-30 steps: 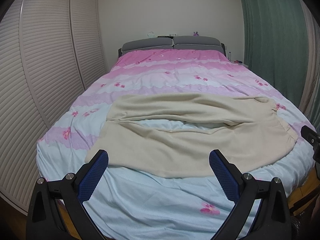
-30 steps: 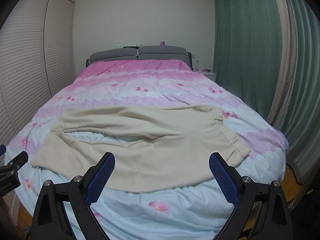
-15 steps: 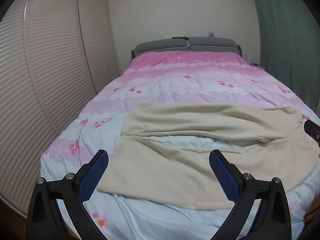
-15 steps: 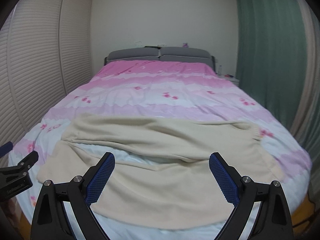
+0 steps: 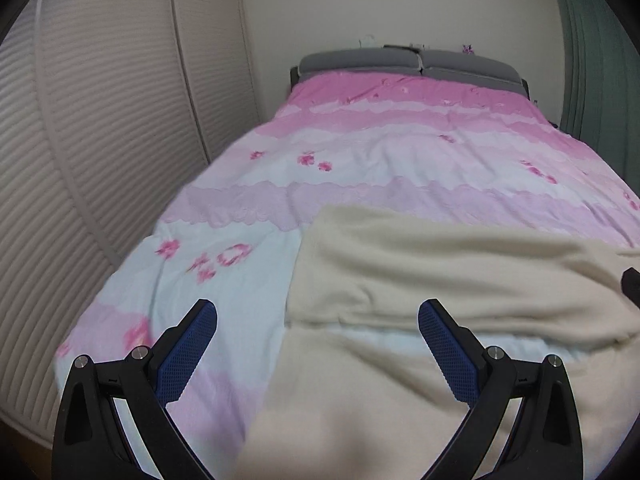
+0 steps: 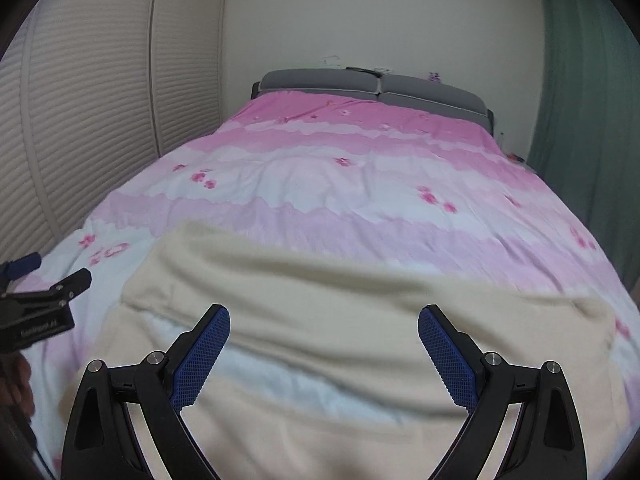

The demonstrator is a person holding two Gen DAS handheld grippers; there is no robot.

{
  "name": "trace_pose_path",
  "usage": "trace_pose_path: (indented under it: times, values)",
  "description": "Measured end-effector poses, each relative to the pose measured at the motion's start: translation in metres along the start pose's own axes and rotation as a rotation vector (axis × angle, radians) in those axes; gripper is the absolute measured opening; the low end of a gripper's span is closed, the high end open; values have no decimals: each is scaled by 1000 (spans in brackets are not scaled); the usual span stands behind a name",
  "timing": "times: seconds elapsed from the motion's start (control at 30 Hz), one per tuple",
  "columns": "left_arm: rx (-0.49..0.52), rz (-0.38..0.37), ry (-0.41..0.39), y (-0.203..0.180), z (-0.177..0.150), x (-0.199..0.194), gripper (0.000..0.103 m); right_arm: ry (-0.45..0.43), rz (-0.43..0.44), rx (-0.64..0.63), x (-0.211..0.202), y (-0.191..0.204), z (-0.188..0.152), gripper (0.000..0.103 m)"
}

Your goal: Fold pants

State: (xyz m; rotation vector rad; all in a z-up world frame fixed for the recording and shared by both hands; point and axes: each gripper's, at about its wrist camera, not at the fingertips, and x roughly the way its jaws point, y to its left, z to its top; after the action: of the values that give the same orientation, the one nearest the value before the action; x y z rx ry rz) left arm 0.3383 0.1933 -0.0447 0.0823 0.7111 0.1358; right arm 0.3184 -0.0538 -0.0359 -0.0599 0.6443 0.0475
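Cream fleece pants (image 5: 460,272) spread flat across the near end of a pink-and-pale-blue flowered bedspread (image 5: 380,152).
Two soft, thick legs lying side by side with a blue strip of bedding between; left black gripper with blue pads (image 5: 318,354) and right matching gripper (image 6: 324,354) both spread wide above the cloth, gripping nothing.

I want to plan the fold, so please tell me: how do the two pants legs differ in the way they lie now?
The far leg lies farther up the bed, against the pink bands of the cover; the near leg lies closest to the grippers. The far leg shows soft wrinkles; the near leg looks flatter. Both are cream, spread sideways, with a strip of cover between them.
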Motion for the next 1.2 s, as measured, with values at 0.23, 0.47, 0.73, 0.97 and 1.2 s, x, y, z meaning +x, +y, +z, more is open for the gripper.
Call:
trace_pose_path:
  times: [0.23, 0.47, 0.73, 0.97, 1.2]
  values:
    - [56, -60, 67, 16, 56, 108, 95, 86, 97, -72, 107, 18, 54, 96]
    - [234, -258, 164, 5, 85, 201, 88, 124, 263, -264, 177, 56, 73, 93]
    - [289, -353, 205, 17, 95, 271, 83, 234, 355, -404, 246, 89, 72, 69]
    - [317, -436, 274, 18, 103, 310, 82, 258, 415, -413, 280, 86, 80, 69]
    - [312, -523, 376, 5, 94, 334, 57, 335, 481, -420, 309, 87, 78, 62]
